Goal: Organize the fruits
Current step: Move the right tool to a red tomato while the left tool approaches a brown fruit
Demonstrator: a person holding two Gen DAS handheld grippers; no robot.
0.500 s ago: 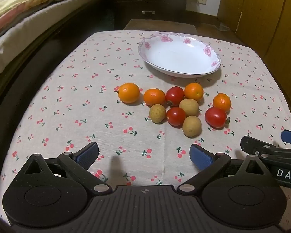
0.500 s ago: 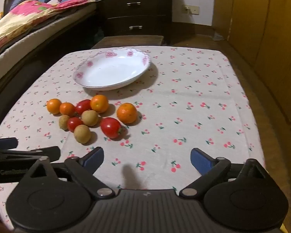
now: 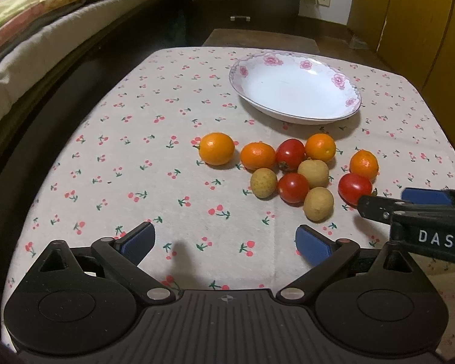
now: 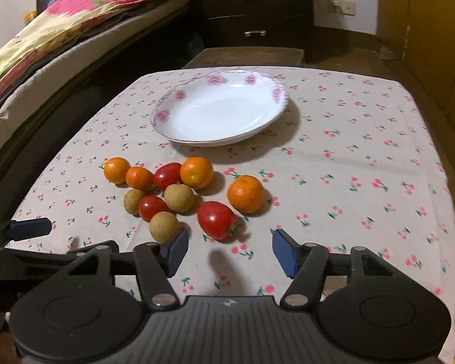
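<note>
Several small fruits lie in a cluster on the cherry-print tablecloth [image 3: 136,157]: orange kumquats [image 3: 217,148], red tomatoes [image 3: 293,187] and tan longans [image 3: 318,203]. An empty white plate [image 3: 294,91] with pink flowers sits behind them, also in the right wrist view [image 4: 221,112]. My left gripper [image 3: 224,239] is open and empty, hovering short of the cluster. My right gripper [image 4: 230,247] is open and empty, just in front of the nearest red tomato [image 4: 216,220]; it shows at the right in the left wrist view [image 3: 409,203].
A bed with a colourful quilt [image 4: 60,30] runs along the left. A dark dresser [image 4: 251,12] stands behind the table. Wooden cabinet doors [image 3: 409,15] are on the right. The left gripper's finger [image 4: 30,229] reaches in at the left of the right wrist view.
My right gripper has moved forward and left, closing on the nearest red tomato. My left gripper has shifted slightly left; the fruits and plate have not moved.
</note>
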